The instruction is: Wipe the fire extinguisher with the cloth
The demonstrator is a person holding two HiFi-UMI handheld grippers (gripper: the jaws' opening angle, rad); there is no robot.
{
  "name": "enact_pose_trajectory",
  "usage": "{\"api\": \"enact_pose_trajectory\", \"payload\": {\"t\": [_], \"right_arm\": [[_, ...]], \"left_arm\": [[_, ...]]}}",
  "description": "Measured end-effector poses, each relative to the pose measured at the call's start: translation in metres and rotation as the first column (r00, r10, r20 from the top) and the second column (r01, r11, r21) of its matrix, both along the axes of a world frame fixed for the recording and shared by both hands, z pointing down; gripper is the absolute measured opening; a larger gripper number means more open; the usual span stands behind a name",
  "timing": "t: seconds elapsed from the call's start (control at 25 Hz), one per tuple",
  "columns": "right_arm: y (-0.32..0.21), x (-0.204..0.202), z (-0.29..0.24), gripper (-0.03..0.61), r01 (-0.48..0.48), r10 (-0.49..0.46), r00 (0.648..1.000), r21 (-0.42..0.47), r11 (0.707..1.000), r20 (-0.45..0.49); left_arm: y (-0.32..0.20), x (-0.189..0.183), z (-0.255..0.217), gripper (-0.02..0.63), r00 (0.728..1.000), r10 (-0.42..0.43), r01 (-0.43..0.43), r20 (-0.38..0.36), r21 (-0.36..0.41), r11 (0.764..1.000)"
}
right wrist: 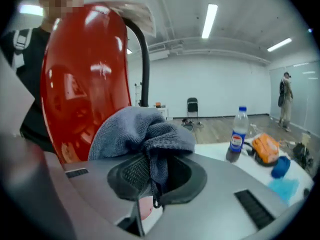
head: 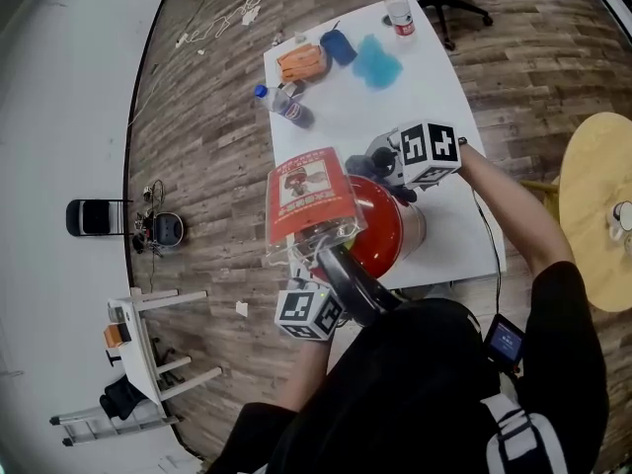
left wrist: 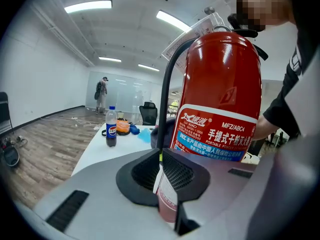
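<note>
The red fire extinguisher [head: 383,223] stands at the near edge of the white table [head: 434,87], a red-and-white tag [head: 308,191] hanging by its head. In the left gripper view its labelled body [left wrist: 222,94] fills the right side. My left gripper [left wrist: 161,156] is shut on the extinguisher's black hose [left wrist: 167,99]. My right gripper [right wrist: 150,169] is shut on a bunched grey cloth [right wrist: 140,131], which sits right beside the glossy red body [right wrist: 82,79]. From the head, the cloth [head: 380,158] shows at the extinguisher's far side, under the right gripper's marker cube [head: 430,154].
A cola bottle [head: 286,104], an orange packet [head: 301,62], a dark blue item [head: 338,45], a light blue cloth [head: 377,62] and a water bottle [head: 398,10] occupy the table's far half. A round wooden table [head: 592,215] stands at right.
</note>
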State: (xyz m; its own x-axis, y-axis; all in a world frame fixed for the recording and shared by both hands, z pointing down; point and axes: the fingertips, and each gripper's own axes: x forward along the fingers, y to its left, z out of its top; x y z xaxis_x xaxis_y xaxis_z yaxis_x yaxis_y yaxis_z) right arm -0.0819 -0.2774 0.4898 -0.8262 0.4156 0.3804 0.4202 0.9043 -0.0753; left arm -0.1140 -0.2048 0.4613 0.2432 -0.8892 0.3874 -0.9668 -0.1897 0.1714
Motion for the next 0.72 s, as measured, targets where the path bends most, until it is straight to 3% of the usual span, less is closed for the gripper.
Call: {"api": "enact_pose_trajectory", "payload": {"t": [0.12,0.24,0.4,0.52,0.64,0.72], "right_arm": [[0.003,0.002,-0.089,0.066,0.032,-0.045,0.987,0.085,0.996,0.157],[0.007,0.013,-0.161,0.066,0.0,-0.054,0.957,0.185,0.983,0.286],[0.008,0.022,-0.2,0.066,-0.03,-0.057,0.939,0.247,0.968,0.339],[0.007,0.009,-0.171,0.066,0.009,-0.064,0.964,0.206,0.979,0.259],[0.006,-0.006,-0.077,0.066,0.071,-0.078,0.997,0.178,0.981,0.03],[0.006,-0.003,-0.005,0.066,0.047,-0.037,0.995,0.104,0.993,-0.095]], "left_arm": [[0.004,0.0,0.002,0.037,1.0,0.012,-0.012,-0.008,0.008,1.0],[0.01,0.0,0.003,0.037,1.0,0.017,-0.017,-0.006,0.014,1.0],[0.012,0.003,0.004,0.037,1.0,0.016,-0.015,-0.009,0.021,1.0],[0.012,0.002,0.005,0.037,1.0,0.011,-0.011,-0.008,0.018,1.0],[0.011,0.002,0.001,0.037,1.0,0.004,-0.004,-0.009,0.023,1.0],[0.014,0.002,-0.001,0.037,1.0,-0.002,0.002,-0.014,0.026,1.0]]}}
